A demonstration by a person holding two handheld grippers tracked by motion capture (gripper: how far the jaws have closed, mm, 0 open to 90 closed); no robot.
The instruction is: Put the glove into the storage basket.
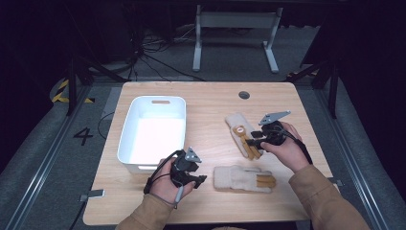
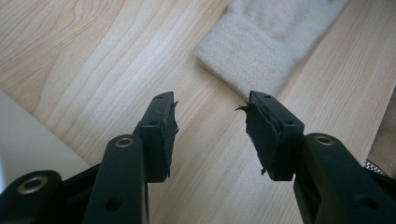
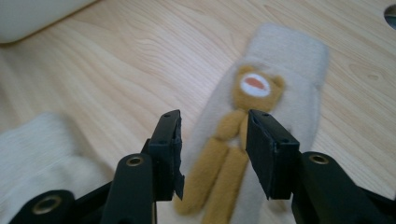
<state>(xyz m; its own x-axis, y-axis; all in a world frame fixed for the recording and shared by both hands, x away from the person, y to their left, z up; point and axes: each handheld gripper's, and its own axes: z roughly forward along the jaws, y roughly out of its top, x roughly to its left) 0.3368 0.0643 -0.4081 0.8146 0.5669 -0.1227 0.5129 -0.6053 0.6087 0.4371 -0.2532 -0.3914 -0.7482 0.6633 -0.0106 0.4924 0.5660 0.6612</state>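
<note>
High view takes in a pale wooden table with a white plastic bin standing on its left half, a slot handle cut in the far wall. Right of the bin lie two cream knitted gloves, well apart from it and a little apart from each other. The far glove lies toward the table's right side, its ribbed cuff pointing to the far edge; it carries a tan bear figure with a white and orange muzzle patch, and tan strips run down from the bear along the glove. The near glove lies crosswise close to the front edge, cuff toward the left, with a tan patch at its right end.

The left gripper is held low over bare wood between the bin's near corner and the near glove, pointing right at the cuff. In the left gripper view its jaws stand about half apart with nothing but table between them; the cuff of the near glove lies just beyond the tips, not touched. The right gripper hangs over the far glove. In the right gripper view its jaws are parted a bit wider, straddling the tan strips below the bear on the far glove; whether the pads touch the fabric cannot be told.

Count: one table, one bin, two gloves, two grippers.
</note>
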